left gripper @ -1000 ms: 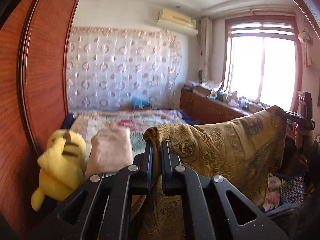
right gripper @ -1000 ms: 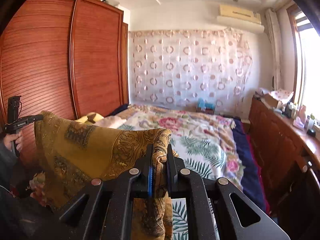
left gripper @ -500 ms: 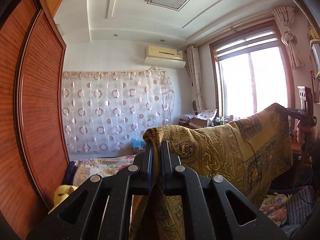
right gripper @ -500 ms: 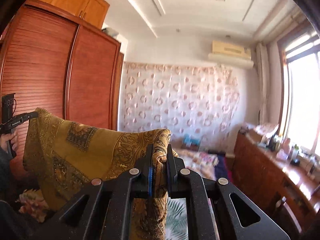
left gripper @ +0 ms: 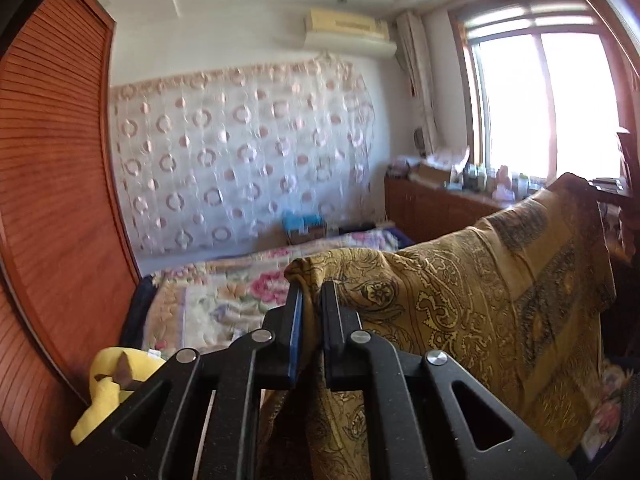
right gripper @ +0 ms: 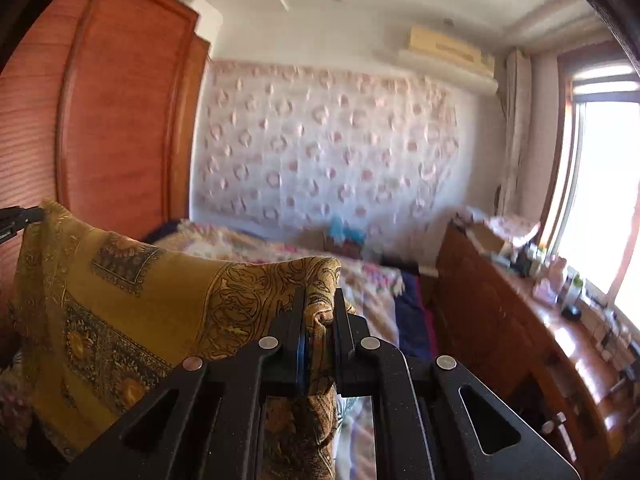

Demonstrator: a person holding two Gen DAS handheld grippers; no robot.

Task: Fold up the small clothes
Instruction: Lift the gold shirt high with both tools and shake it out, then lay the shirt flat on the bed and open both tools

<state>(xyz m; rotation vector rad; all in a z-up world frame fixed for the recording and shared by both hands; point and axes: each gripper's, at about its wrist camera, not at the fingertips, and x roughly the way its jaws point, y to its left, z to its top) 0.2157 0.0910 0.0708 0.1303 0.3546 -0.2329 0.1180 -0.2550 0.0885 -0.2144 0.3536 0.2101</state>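
Cloths: 1 gold paisley cloth (left gripper: pixel 472 300), stretched above the bed (left gripper: pixel 224 300).
Claws: 2, left claw (left gripper: pixel 311 292) and right claw (right gripper: pixel 319 300), each clamped narrow on a cloth corner.

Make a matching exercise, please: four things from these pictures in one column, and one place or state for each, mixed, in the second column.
1. mustard-yellow paisley-patterned cloth
2. yellow plush toy
3. cream air conditioner
4. reddish-brown slatted wooden wardrobe

a. high on the wall
b. stretched between both tongs
c. standing left of the bed
d. low, next to the wardrobe

Pairs: 1-b, 2-d, 3-a, 4-c
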